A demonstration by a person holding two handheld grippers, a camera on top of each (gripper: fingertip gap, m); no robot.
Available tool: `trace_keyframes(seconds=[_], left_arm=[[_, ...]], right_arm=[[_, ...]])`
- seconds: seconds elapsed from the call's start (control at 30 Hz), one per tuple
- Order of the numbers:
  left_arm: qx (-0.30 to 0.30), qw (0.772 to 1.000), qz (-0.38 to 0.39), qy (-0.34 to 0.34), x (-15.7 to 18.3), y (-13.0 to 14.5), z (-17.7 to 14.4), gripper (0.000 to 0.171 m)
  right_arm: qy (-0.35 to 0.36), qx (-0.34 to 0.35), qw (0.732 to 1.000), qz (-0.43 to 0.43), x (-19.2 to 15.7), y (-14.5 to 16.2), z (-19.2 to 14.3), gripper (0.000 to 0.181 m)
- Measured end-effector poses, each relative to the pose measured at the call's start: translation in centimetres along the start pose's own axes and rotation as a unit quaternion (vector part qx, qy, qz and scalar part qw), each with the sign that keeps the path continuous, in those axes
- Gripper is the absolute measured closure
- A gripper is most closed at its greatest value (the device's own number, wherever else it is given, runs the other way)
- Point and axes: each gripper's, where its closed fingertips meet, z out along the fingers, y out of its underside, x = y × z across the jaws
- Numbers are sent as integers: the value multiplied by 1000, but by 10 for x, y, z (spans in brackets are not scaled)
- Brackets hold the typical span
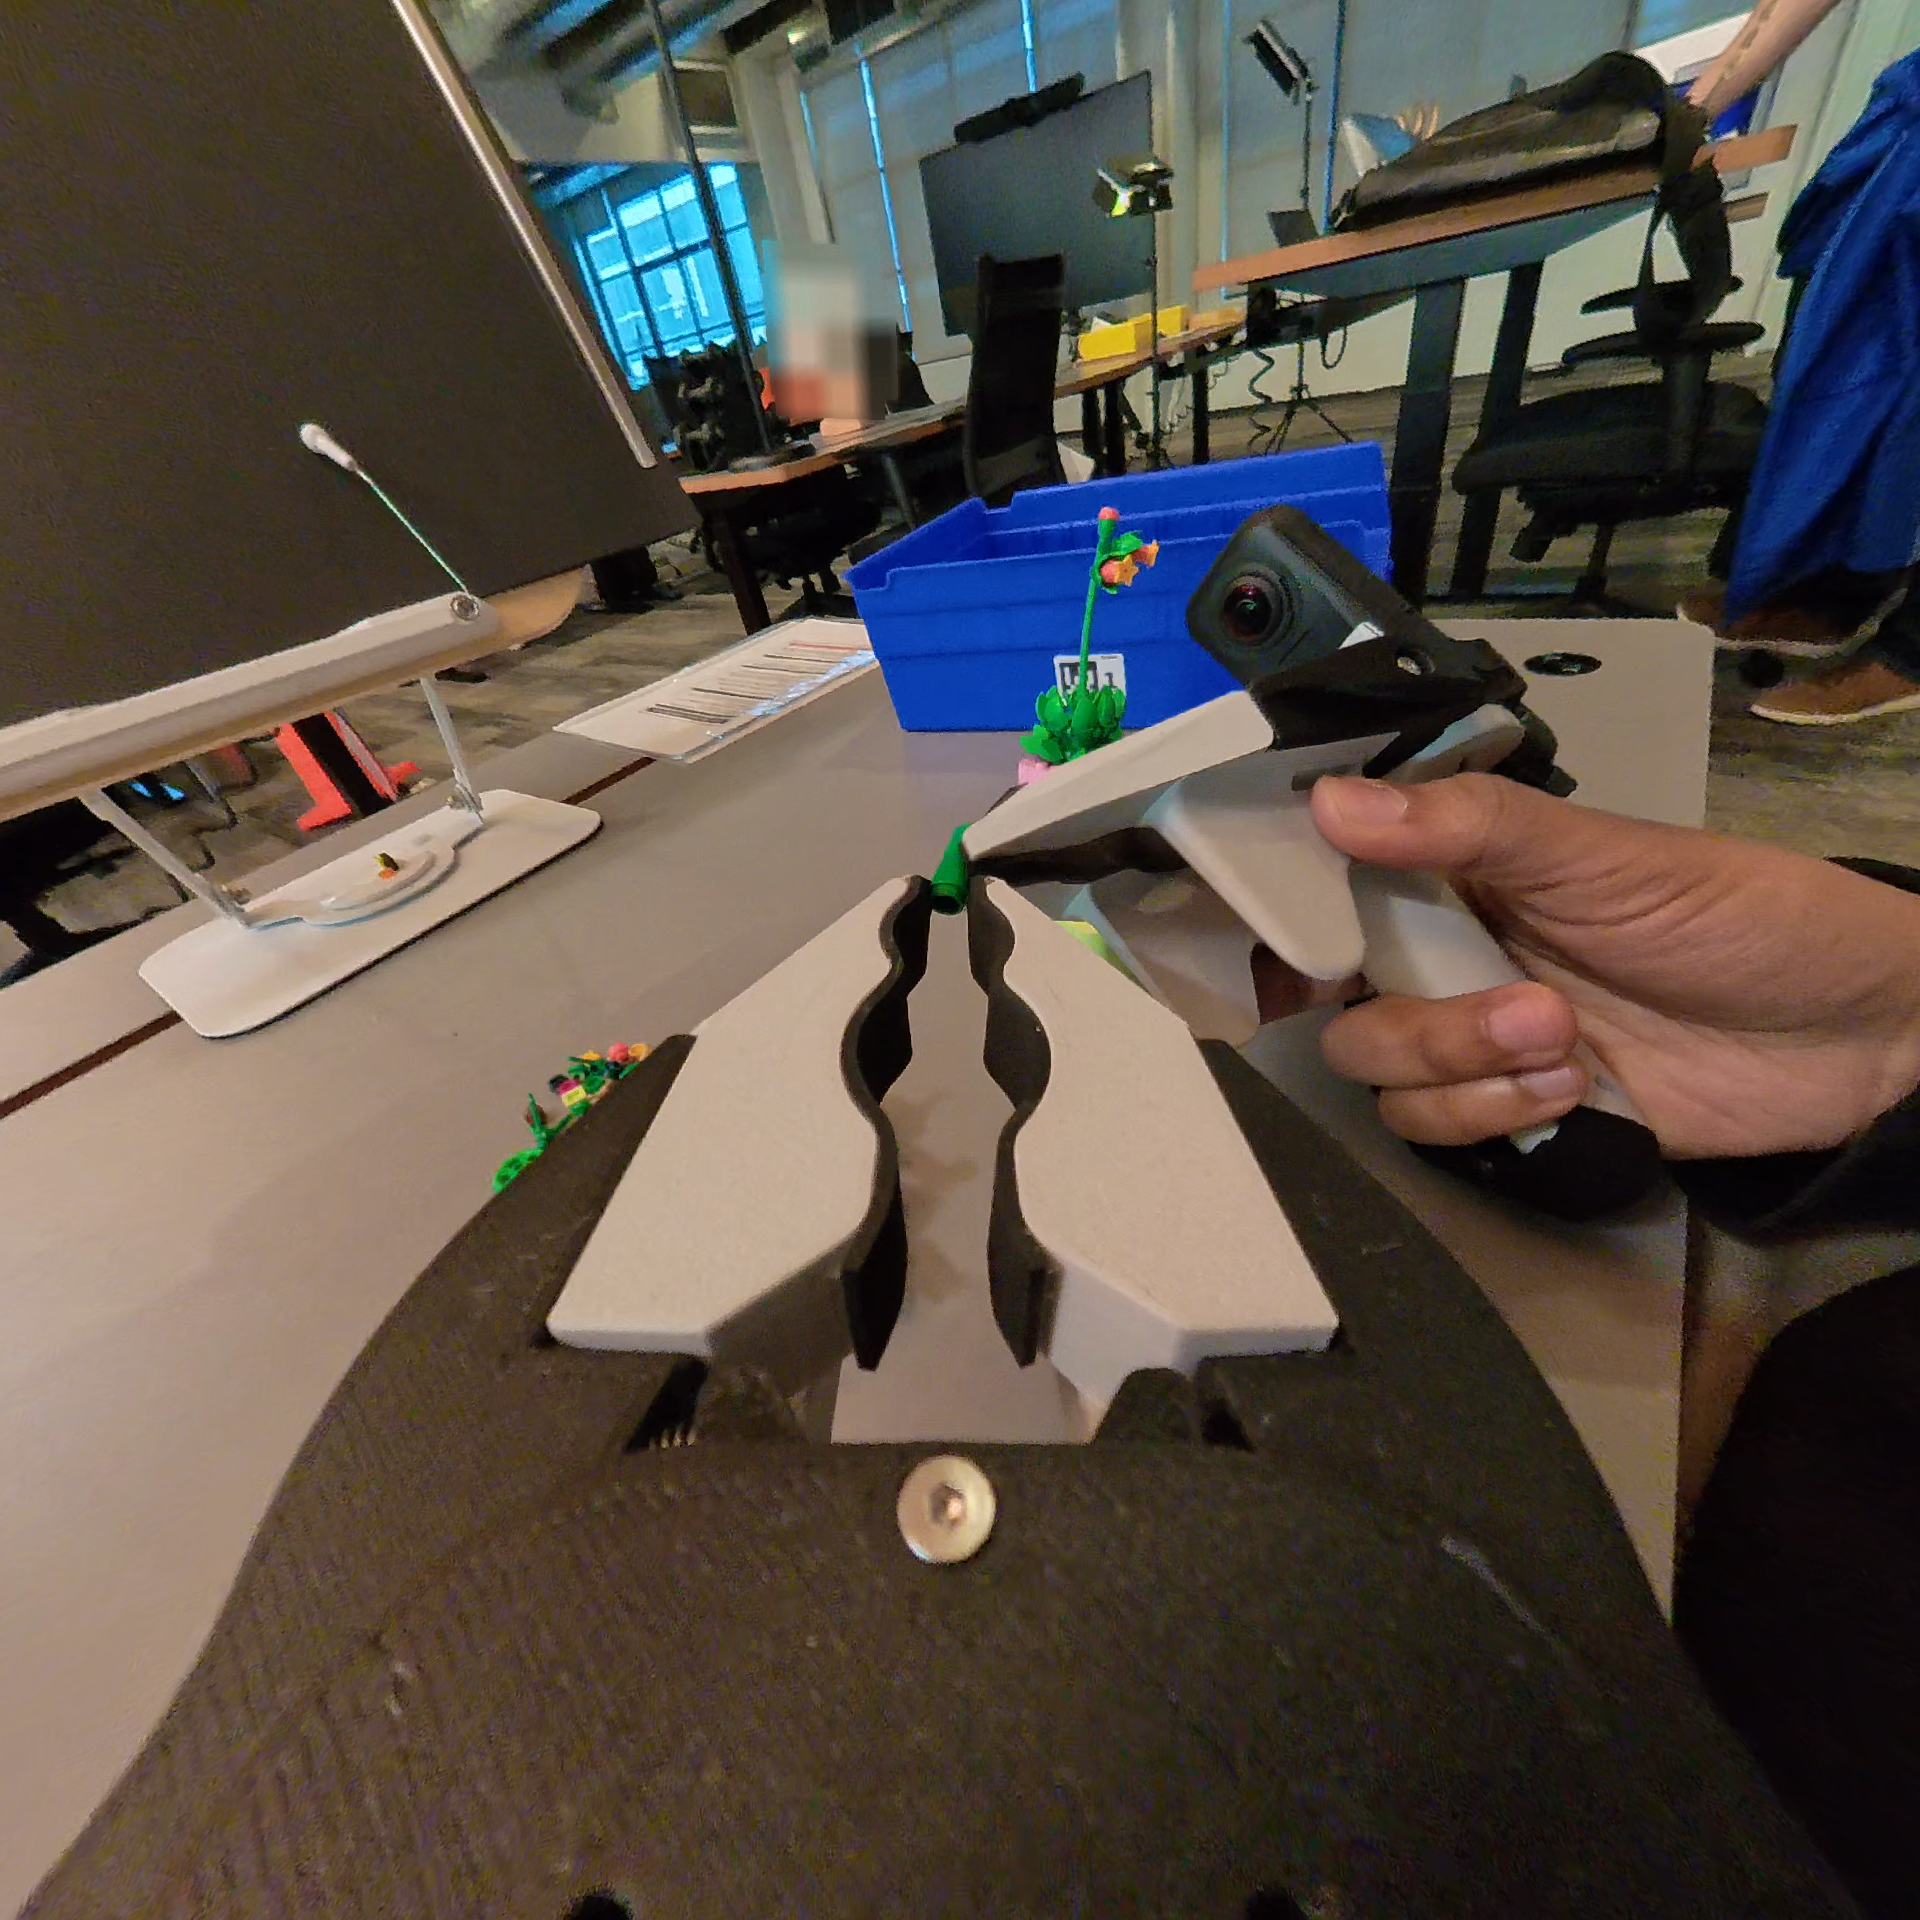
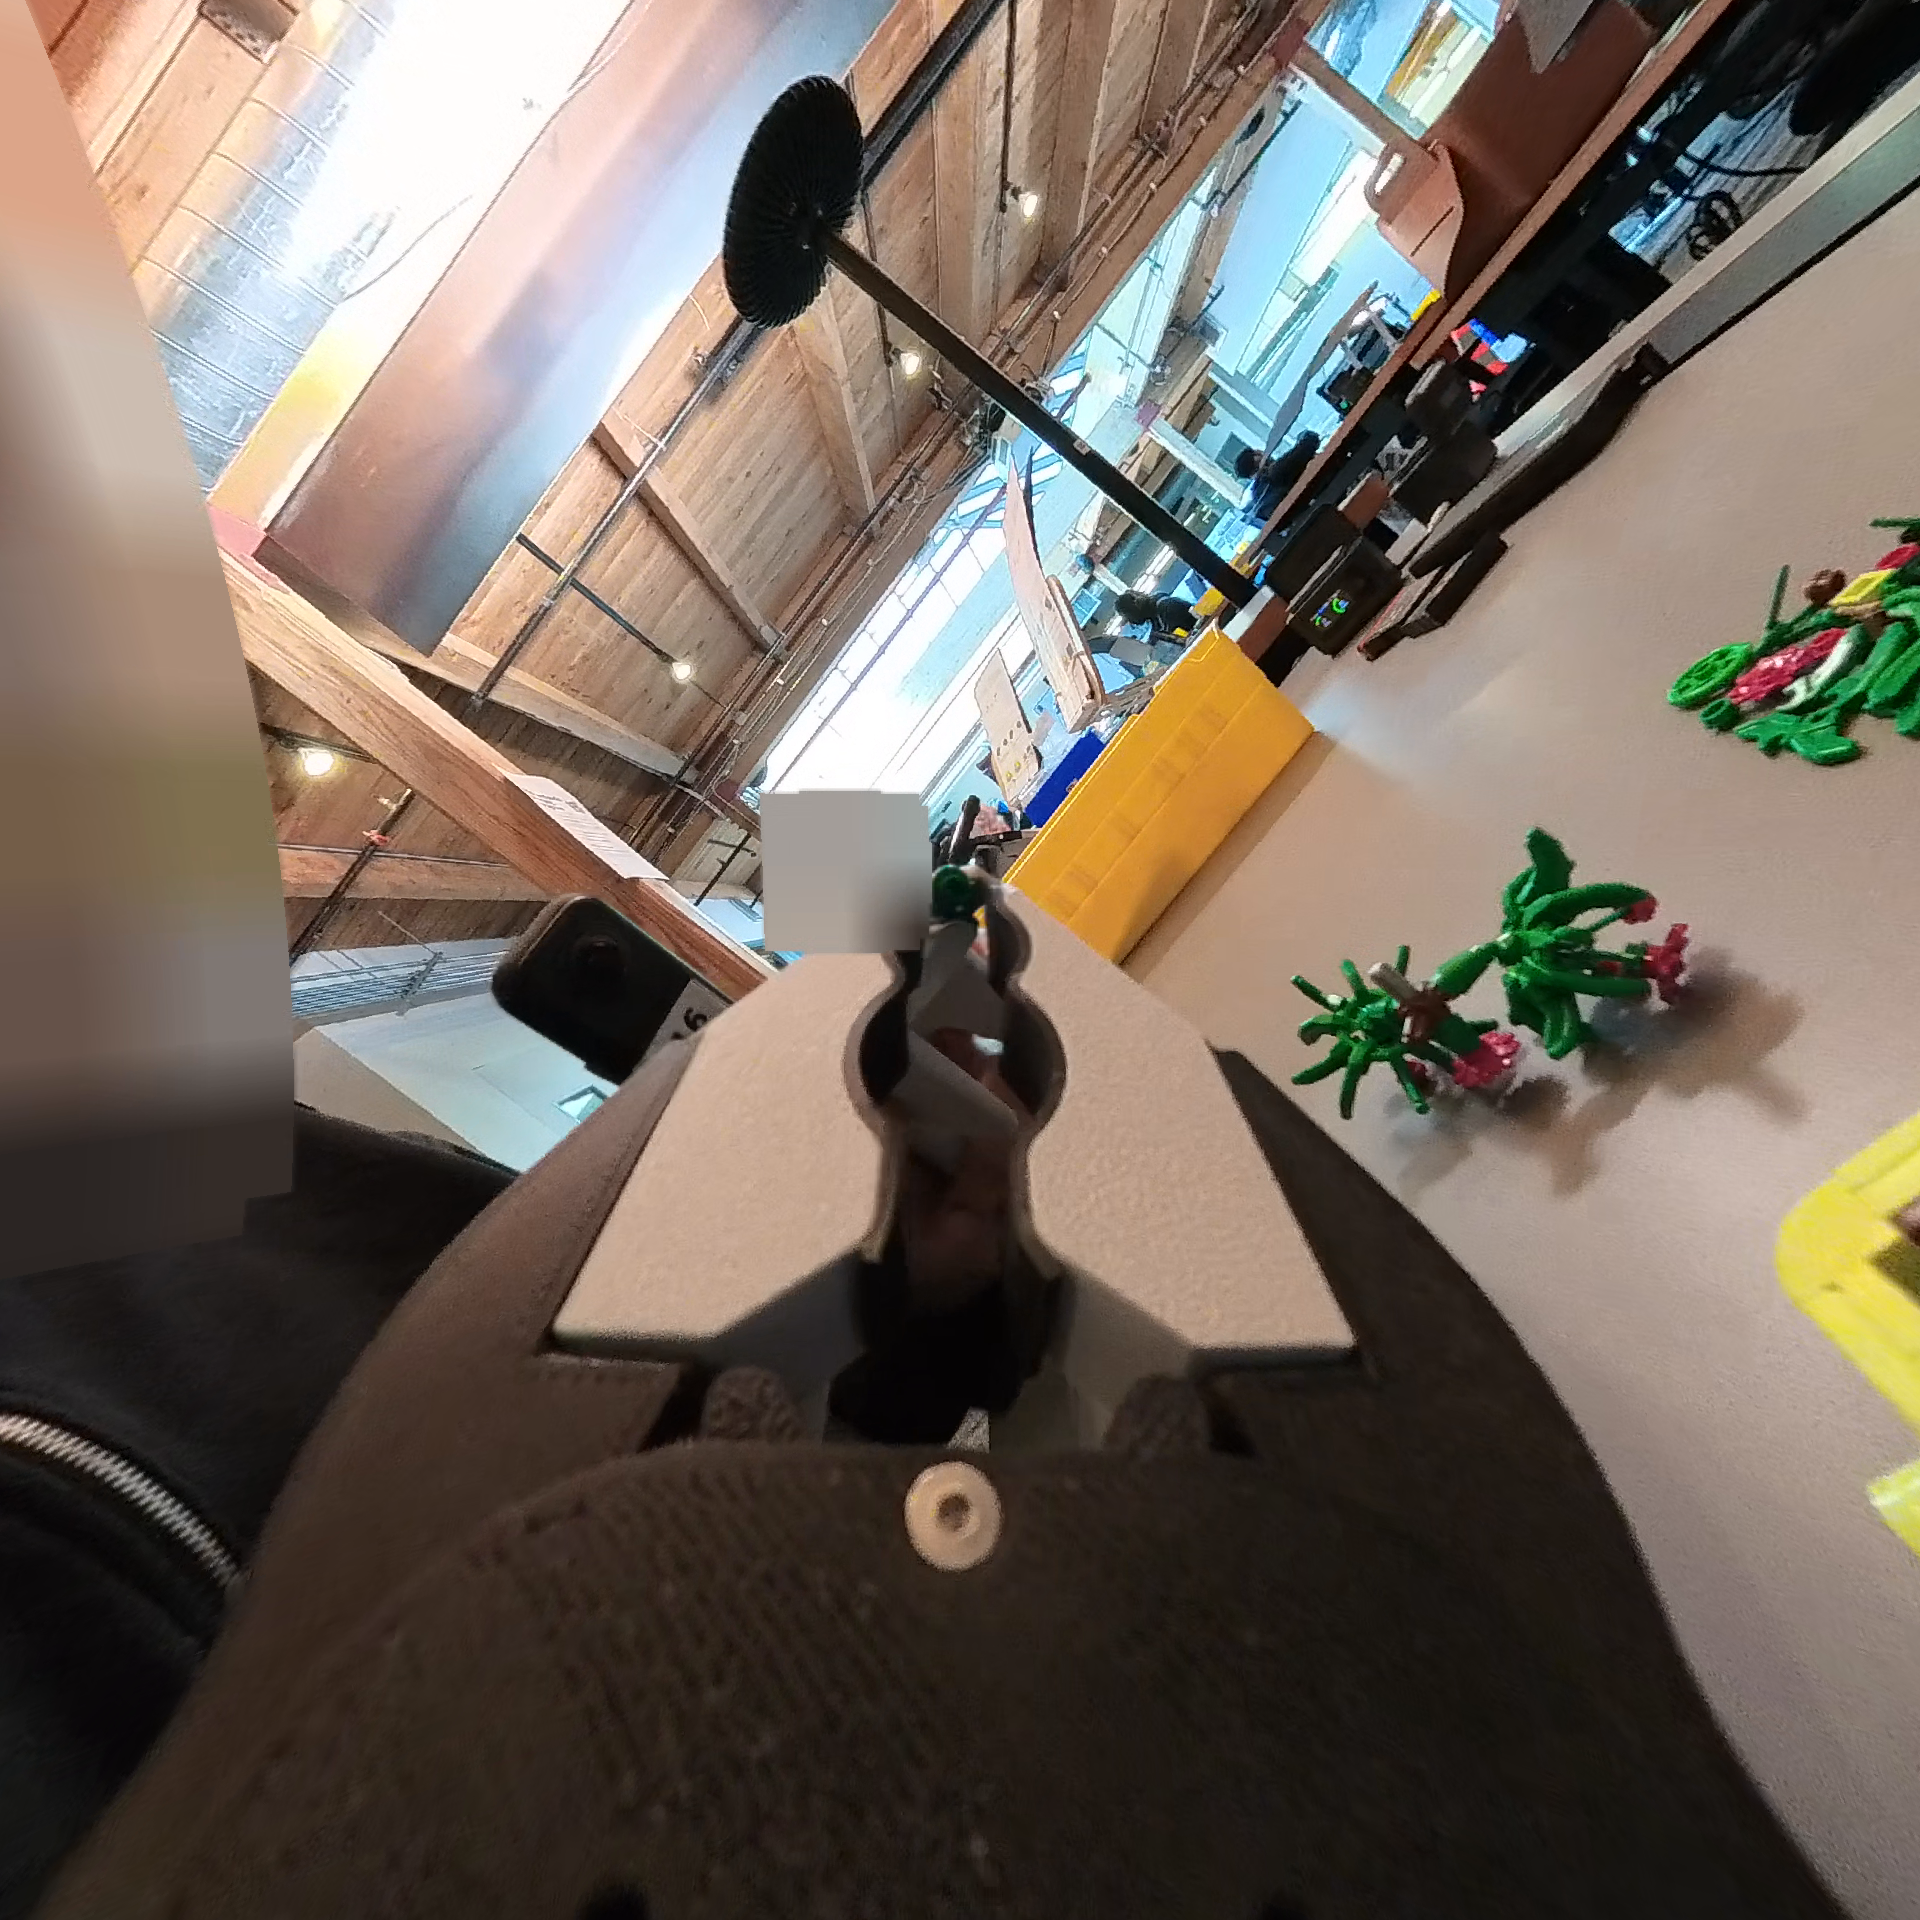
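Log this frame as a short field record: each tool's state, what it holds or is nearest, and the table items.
left tool: open, tips flanking a small green toy piece
right tool: shut on the same green toy piece, held by a hand
behind: toy flower stem, blue bin
table: green toy plants with red flowers, yellow bin

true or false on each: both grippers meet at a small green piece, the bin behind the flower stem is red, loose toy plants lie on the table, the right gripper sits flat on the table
1. Both grippers meet at a small green piece: true; the left gripper and the right gripper have their tips at it.
2. The bin is red: false; the bin behind the flower stem is blue.
3. Loose toy plants lie on the table: true.
4. The right gripper sits flat on the table: false; a hand holds it above the table.
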Motion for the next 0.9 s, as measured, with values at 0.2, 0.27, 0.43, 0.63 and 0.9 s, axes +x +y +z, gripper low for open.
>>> trace_keyframes(seconds=[0.2, 0.27, 0.43, 0.63, 0.9], left_arm=[[13, 1000, -13, 13, -1, -5, -4, 169], [15, 998, -40, 41, 3, -6, -4, 169], [45, 973, -164, 156, 18, -18, -10, 169], [59, 950, -208, 226, 27, -23, -15, 168], [50, 946, -199, 249, 39, -23, -15, 168]], right_arm=[[-64, 48, 991, -111, -41, -31, -19, 148], [-29, 6, 978, -205, -43, -25, -19, 147], [58, -73, 895, -435, -40, -8, -22, 148], [51, -61, 875, -478, -43, -5, -27, 155], [4, -79, 908, -412, -45, 6, -25, 162]])
